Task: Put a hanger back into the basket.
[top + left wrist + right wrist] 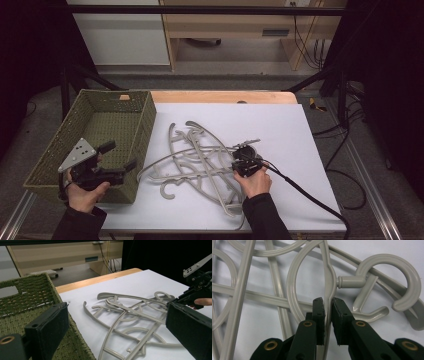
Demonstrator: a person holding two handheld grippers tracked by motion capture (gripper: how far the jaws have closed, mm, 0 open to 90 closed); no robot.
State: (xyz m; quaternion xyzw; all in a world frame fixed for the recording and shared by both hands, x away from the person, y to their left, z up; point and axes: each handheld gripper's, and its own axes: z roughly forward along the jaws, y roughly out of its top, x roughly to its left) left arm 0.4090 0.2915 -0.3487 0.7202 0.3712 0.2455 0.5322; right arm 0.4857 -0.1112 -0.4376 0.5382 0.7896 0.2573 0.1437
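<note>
Several grey plastic hangers point(197, 160) lie tangled on the white sheet point(280, 125) in the table's middle. My right gripper point(239, 161) is at the pile's right side, shut on the top bar of one grey hanger point(327, 292) just below its hook point(397, 272). My left gripper point(117, 156) hovers over the right wall of the green woven basket point(60, 145), held wide open with nothing between its black pads point(48, 326). In the left gripper view the hanger pile point(130, 315) lies ahead, and the right gripper point(175, 300) is at the far right.
The basket point(25, 292) stands at the table's left and looks empty. A black cable point(310, 195) trails from the right gripper toward the front right. A wooden table edge point(225, 95) runs along the back, with furniture and cables on the floor beyond.
</note>
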